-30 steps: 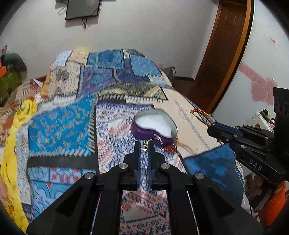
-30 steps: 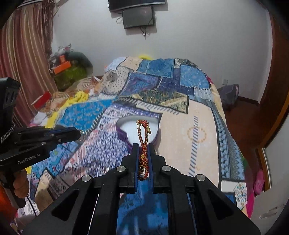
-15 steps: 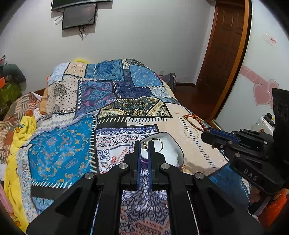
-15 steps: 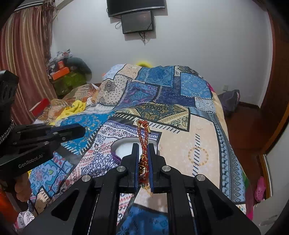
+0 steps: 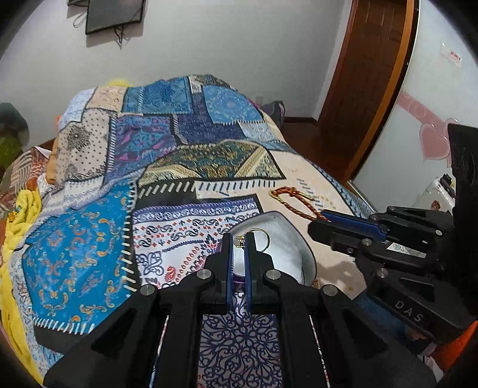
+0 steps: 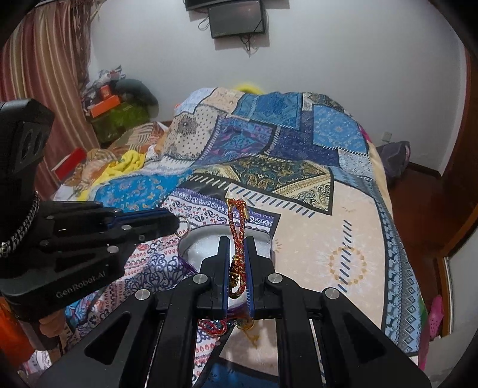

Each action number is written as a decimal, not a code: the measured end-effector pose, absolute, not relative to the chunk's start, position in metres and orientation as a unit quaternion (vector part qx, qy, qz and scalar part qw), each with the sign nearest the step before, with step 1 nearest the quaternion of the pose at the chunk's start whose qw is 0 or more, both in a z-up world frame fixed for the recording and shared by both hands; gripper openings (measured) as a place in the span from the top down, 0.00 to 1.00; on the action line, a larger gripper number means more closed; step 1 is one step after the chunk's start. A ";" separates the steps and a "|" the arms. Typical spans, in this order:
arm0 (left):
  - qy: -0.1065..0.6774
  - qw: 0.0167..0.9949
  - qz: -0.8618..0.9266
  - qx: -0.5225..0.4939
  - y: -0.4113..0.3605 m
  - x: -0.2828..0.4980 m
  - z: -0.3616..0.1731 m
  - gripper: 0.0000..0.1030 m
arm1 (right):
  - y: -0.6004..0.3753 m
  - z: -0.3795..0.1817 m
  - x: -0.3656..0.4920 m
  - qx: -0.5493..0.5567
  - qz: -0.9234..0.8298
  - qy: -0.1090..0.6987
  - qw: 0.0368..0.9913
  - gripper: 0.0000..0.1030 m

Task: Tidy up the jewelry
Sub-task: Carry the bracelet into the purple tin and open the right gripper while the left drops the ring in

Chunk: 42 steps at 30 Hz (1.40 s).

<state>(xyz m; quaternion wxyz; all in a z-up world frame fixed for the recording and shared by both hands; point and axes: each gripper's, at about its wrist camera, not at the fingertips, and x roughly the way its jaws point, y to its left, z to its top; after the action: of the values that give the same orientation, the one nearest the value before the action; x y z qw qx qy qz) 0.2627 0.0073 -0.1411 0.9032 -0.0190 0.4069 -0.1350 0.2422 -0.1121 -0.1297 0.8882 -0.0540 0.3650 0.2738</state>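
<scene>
- My left tool [image 5: 238,238] is clamped on a small gold ring [image 5: 259,238], tip just over the near rim of the heart box [image 5: 294,238].
- My right tool [image 6: 237,253] is pinched tight on the red cord [image 6: 236,226], which stands lengthwise up from the tips.
- The box [image 6: 263,238] lies open on the bed [image 6: 328,238], straight ahead and below both tools; I judge neither nearer.
- Next, I'd lower either one forward into it.

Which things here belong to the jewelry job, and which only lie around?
Belong to the job:
- red cord bracelet
- small gold ring
- heart-shaped box

Lying about:
- patchwork bedspread
- yellow cloth
- wall screen
</scene>
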 end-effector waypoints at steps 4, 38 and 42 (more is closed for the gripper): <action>0.423 0.895 -0.139 -0.014 0.005 0.271 -0.151 0.95 | -0.110 -0.139 0.251 -0.055 0.281 0.385 0.877 0.92; 0.438 0.888 -0.141 0.002 0.003 0.270 -0.149 0.94 | -0.111 -0.150 0.260 -0.055 0.279 0.443 0.850 0.87; 0.432 0.891 -0.138 0.003 0.003 0.263 -0.139 0.93 | -0.115 -0.141 0.253 -0.056 0.274 0.433 0.857 0.84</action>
<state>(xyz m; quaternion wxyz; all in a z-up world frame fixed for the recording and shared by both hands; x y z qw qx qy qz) 0.2628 0.0030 -0.1393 0.8911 0.0030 0.4322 -0.1382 0.2534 -0.1148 -0.1412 0.8572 -0.0560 0.4327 0.2737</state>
